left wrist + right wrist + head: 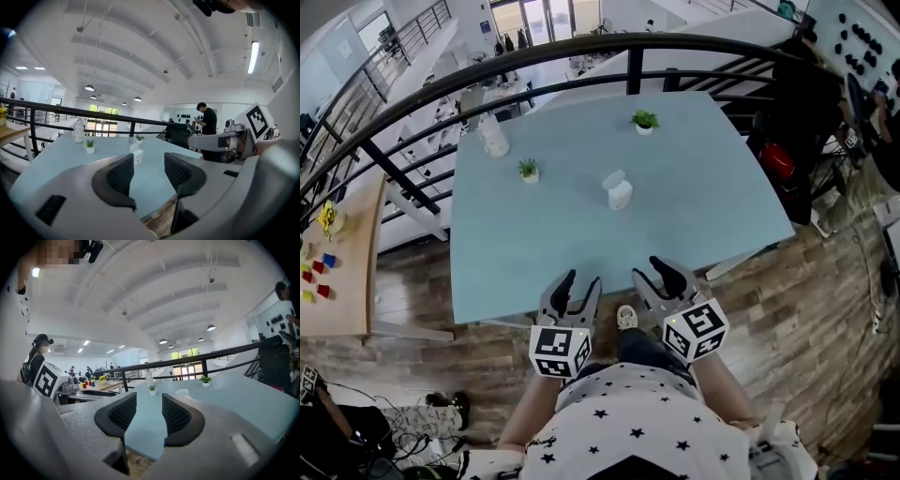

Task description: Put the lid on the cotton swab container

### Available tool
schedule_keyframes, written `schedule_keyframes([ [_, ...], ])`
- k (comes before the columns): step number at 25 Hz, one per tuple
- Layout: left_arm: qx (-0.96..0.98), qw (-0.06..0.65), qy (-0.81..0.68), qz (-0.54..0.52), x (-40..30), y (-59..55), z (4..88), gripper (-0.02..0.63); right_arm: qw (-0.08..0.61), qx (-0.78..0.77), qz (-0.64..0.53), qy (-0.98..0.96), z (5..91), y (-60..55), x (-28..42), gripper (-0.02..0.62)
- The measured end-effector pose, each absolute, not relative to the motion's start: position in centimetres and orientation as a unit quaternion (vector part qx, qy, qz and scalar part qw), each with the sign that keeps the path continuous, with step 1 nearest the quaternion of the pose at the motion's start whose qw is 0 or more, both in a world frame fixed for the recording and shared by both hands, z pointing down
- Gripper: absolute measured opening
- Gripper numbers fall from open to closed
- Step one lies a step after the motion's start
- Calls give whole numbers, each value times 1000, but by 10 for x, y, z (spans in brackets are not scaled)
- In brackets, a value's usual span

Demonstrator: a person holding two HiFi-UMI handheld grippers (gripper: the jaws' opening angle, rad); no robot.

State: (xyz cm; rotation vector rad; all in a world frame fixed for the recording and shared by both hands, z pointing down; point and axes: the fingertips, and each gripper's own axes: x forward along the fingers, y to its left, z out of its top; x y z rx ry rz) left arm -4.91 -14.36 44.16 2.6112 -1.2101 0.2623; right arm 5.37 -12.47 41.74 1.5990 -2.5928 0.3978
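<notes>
The left gripper point(580, 282) and right gripper point(653, 274) are held over the desk's point(712, 206) near edge, jaws apart and empty. The cotton swab container point(620, 196) is seen straight ahead at mid-desk, between their lines of aim (neither hand clearly nearer). Its lid point(613, 177) lies just behind, toward the far edge.

An open-plan office or lab mezzanine is indicated. A light-blue surface point(694, 216) is set on wood-plank flooring point(806, 300) beside a black railing point(581, 54). Rows of desks point(420, 89) are seen below, and pendant lamps point(89, 87) are hung from a white ribbed ceiling point(140, 47).
</notes>
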Motion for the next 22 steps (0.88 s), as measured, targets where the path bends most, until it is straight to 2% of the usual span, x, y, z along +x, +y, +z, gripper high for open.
schedule_keyframes([
  [10, 889, 134, -428, 97, -1, -216, 442, 184, 47, 499, 135, -855, 412, -209, 96, 155],
  [22, 883, 133, -434, 120, 23, -287, 461, 184, 57, 465, 140, -872, 419, -295, 112, 155],
])
